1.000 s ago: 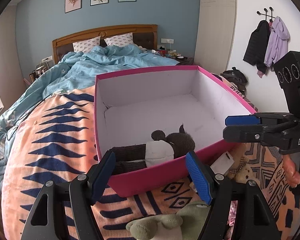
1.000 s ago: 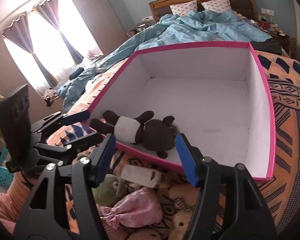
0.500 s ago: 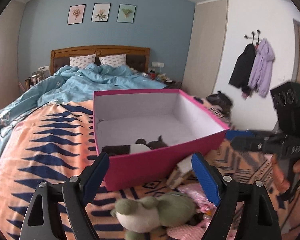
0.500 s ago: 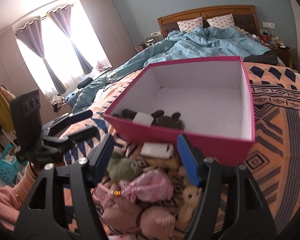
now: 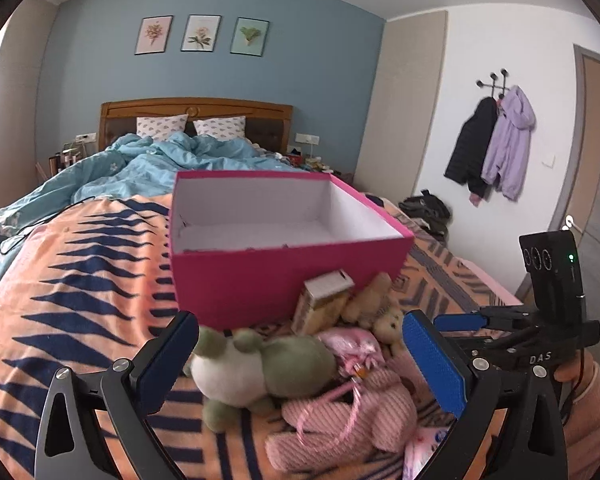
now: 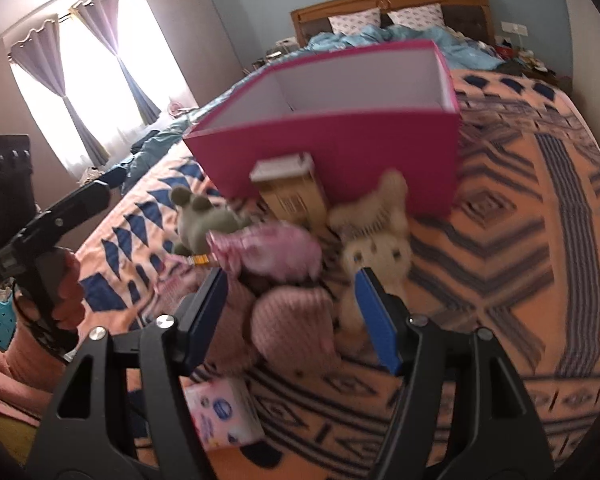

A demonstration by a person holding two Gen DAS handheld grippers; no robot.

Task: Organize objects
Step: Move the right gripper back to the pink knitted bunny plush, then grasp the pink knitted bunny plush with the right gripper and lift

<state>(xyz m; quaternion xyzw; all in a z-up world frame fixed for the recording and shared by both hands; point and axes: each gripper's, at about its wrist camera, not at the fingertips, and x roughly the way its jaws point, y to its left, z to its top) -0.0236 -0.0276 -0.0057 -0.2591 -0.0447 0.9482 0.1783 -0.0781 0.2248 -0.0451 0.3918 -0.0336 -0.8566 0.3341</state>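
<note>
Right, the green plush toy [image 5: 260,368] lies on the bed [image 5: 60,280] at the near edge of a heap of soft toys, just in front of the pink box [image 5: 260,276], and it looks light, squashy and unbreakable, so the plump middle of its body seems the spot to pinch. Around it, the left hand-held gripper [image 5: 300,360] has just been opening and now stands wide with the toy between its pads but not pressed. Beside it, the right hand-held gripper [image 6: 290,312] hangs open over a pink ribbed plush [image 6: 296,328], gripping nothing.
</note>
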